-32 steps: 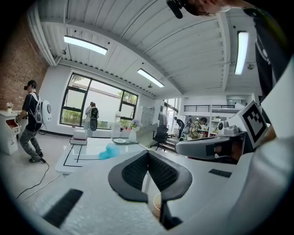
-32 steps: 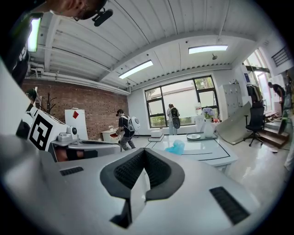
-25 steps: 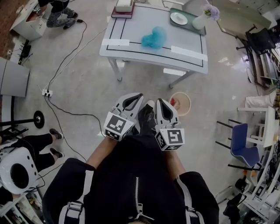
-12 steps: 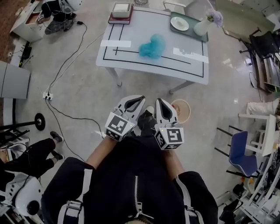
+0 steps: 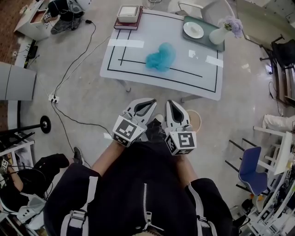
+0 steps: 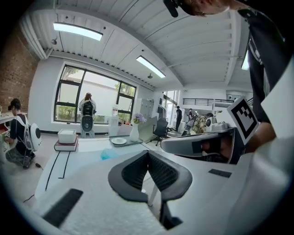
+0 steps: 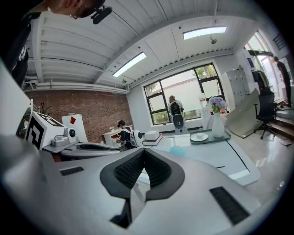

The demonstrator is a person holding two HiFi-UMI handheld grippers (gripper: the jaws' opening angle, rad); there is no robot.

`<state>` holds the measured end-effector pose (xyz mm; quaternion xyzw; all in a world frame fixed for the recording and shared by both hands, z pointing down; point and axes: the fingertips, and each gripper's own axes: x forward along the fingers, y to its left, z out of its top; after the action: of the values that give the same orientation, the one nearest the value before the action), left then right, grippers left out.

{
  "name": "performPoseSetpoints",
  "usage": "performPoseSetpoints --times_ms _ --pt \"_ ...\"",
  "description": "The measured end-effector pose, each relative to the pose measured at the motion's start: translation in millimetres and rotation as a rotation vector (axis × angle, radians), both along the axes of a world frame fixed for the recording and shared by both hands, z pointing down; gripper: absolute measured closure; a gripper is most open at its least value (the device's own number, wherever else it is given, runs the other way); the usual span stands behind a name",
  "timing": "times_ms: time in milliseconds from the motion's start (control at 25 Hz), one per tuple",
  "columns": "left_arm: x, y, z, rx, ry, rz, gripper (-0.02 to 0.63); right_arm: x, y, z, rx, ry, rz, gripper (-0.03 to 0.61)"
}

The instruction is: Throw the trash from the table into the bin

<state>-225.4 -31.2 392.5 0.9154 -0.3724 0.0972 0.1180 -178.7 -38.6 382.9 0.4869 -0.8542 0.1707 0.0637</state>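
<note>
A crumpled teal piece of trash (image 5: 161, 56) lies in the middle of the white table (image 5: 138, 69), ahead of me. It shows small in the left gripper view (image 6: 110, 153) and in the right gripper view (image 7: 178, 149). My left gripper (image 5: 150, 102) and right gripper (image 5: 169, 103) are side by side in front of my chest, short of the table's near edge. Both are shut with nothing between their jaws. A round pale bin (image 5: 195, 120) stands on the floor by the table's near right leg, partly hidden behind the right gripper.
On the table's far side are a book with a white box (image 5: 128, 14), a tray with a plate (image 5: 192, 30) and a vase of flowers (image 5: 221, 32). Cables and a power strip (image 5: 53, 98) lie on the floor to the left. A blue chair (image 5: 251, 163) stands to the right.
The table and the bin have come closer to me in the head view. Both grippers stay shut and side by side, carried forward toward the table.
</note>
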Motion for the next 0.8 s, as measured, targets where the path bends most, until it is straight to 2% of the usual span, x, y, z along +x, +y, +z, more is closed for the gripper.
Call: performPoseSetpoints --times_ms 400,520,800 --pt "31 -53 -5 0.005 -0.02 -0.028 0.607 32 -42 2 -0.013 -0.016 -0.03 0.571" --pt "39 -65 1 -0.001 -0.006 -0.035 0.607 45 -50 5 -0.021 -0.01 -0.031 0.569" --pt "49 -92 10 -0.032 -0.042 -0.014 0.607 63 -63 18 -0.058 -0.023 0.011 0.569"
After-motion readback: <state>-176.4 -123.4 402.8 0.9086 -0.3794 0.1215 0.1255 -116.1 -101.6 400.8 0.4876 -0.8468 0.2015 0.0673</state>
